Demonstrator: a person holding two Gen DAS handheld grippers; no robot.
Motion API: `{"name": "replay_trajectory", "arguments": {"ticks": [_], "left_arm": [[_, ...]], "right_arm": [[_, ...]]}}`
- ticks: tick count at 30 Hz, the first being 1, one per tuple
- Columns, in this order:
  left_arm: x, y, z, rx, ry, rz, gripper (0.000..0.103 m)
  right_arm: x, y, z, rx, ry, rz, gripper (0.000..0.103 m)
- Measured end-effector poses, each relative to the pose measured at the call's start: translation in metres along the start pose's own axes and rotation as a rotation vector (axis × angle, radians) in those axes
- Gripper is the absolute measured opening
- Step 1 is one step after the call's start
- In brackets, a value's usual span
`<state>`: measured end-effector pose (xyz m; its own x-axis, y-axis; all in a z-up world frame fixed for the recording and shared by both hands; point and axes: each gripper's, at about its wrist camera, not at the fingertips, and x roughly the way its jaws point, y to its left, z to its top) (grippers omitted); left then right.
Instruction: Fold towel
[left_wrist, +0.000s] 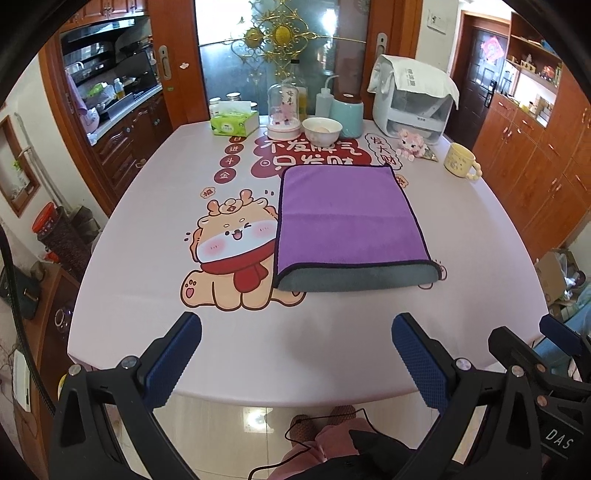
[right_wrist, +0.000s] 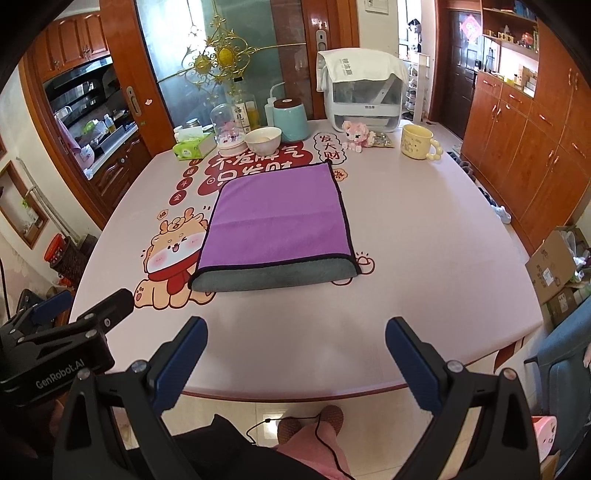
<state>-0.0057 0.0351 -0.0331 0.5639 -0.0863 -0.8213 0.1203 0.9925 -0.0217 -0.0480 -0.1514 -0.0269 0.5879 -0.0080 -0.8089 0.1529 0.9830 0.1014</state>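
A purple towel (left_wrist: 347, 218) with a dark edge lies flat in the middle of the pink table (left_wrist: 147, 317), folded once, with its grey underside showing along the near edge (left_wrist: 354, 278). It also shows in the right wrist view (right_wrist: 279, 225). My left gripper (left_wrist: 295, 332) is open and empty, held above the table's near edge, well short of the towel. My right gripper (right_wrist: 295, 332) is open and empty too, at the near edge. Each gripper shows at the side of the other's view.
At the table's far end stand a tissue box (left_wrist: 234, 123), a glass dome (left_wrist: 284, 110), a white bowl (left_wrist: 322, 130), a teal jar (left_wrist: 347, 112), a white appliance (left_wrist: 413, 99), a pink plush toy (left_wrist: 410, 142) and a yellow mug (left_wrist: 460, 160). Wooden cabinets (left_wrist: 535, 147) line the right.
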Motion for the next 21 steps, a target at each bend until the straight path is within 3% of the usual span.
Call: {"name": "replay_trajectory", "arguments": {"ticks": [21], "left_arm": [[0.050, 0.012, 0.024, 0.026, 0.079, -0.052, 0.102]], "right_arm": [[0.027, -0.015, 0.011, 0.050, -0.035, -0.007, 0.086]]}}
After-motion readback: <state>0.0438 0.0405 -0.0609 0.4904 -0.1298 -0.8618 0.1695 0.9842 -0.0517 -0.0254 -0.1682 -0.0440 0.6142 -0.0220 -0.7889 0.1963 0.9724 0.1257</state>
